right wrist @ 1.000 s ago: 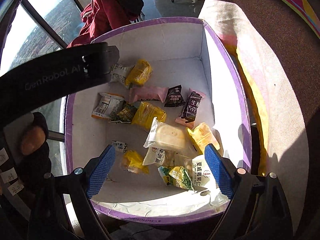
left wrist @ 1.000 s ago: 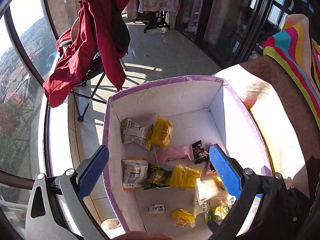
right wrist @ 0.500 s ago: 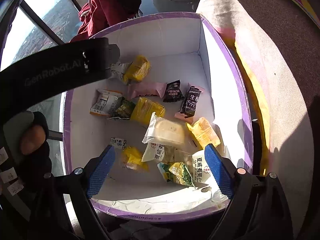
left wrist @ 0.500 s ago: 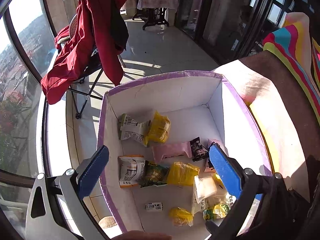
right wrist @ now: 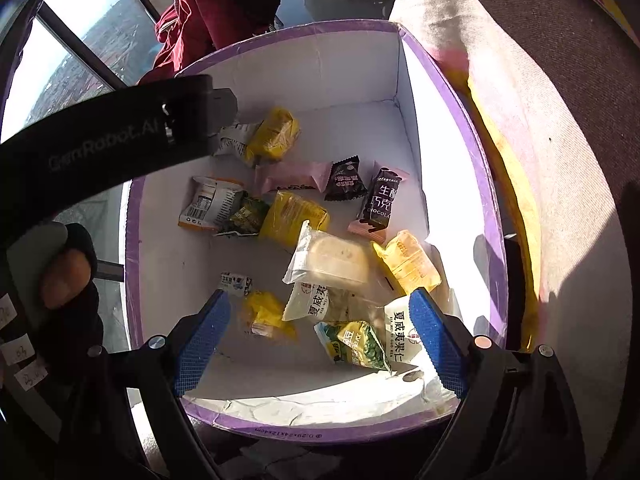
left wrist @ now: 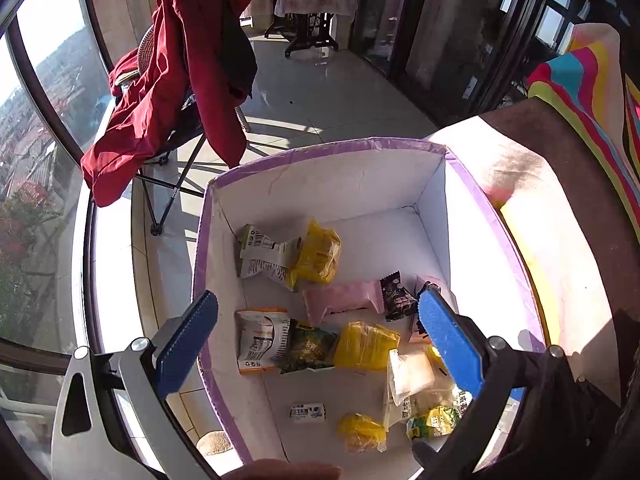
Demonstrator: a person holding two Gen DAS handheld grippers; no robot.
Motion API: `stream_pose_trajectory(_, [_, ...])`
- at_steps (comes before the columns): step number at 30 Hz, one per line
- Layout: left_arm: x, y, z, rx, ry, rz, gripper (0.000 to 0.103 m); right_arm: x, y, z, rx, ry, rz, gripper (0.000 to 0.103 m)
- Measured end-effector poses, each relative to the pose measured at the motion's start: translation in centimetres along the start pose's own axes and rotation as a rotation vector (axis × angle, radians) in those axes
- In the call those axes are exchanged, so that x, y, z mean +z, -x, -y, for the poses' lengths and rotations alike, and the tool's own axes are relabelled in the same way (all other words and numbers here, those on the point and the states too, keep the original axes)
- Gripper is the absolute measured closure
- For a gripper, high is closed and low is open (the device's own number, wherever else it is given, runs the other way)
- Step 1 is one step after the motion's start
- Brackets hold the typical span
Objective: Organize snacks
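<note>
A purple-rimmed box (left wrist: 320, 148) (right wrist: 288, 32) with white inner walls holds several snack packets. Among them are a pink packet (left wrist: 340, 302) (right wrist: 292, 176), yellow packets (left wrist: 320, 256) (right wrist: 276, 134), a black chocolate bar (right wrist: 380, 202), a clear-wrapped pastry (right wrist: 332, 258) and a green packet (right wrist: 354, 344). My left gripper (left wrist: 316, 332) hangs open above the box's near left side, holding nothing. My right gripper (right wrist: 320, 332) also stands open and empty over the near end of the box. The left gripper's black body crosses the upper left of the right wrist view.
A folding chair draped with a red jacket (left wrist: 168, 80) stands on the tiled floor beyond the box. A cushioned seat with pale fabric (right wrist: 540, 160) and a striped cloth (left wrist: 592, 80) lies to the right. Large windows curve along the left.
Both grippers have drawn back and up slightly, so the box sits a little lower and smaller in view. The packets have not moved. Both grippers stay open.
</note>
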State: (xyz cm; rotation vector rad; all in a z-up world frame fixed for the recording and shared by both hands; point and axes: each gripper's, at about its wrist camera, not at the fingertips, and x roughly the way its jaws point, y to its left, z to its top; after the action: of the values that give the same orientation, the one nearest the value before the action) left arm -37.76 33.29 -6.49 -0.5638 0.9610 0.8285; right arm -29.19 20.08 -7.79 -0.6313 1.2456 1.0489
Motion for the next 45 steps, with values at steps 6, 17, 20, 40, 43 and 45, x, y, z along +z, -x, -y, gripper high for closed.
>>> stream_pose_trajectory(6, [-0.02,-0.19,0.13,-0.005,-0.006,-0.005,0.002,0.01,0.01,0.03,0.001,-0.003,-0.002,0.016])
stream_pose_trajectory(17, [-0.04,-0.38,0.31,-0.010,-0.013,-0.010,0.002,-0.07,-0.13,0.13,0.002,-0.012,-0.008,0.016])
stream_pose_trajectory(20, [0.00,-0.40,0.30,-0.010,-0.014,-0.010,0.002,-0.12,-0.16,0.17,0.002,-0.014,-0.010,0.015])
stream_pose_trajectory(40, [-0.56,-0.27,0.63,-0.005,-0.019,0.006,0.002,-0.32,-0.19,0.29,0.010,-0.033,-0.014,0.016])
stream_pose_trajectory(43, [-0.42,-0.53,0.68,-0.009,-0.020,-0.015,0.002,-0.28,-0.13,0.20,0.011,-0.030,-0.013,0.015])
stream_pose_trajectory(45, [-0.40,-0.48,0.63,-0.004,-0.018,-0.014,0.002,-0.28,-0.11,0.15,0.011,-0.027,-0.012,0.015])
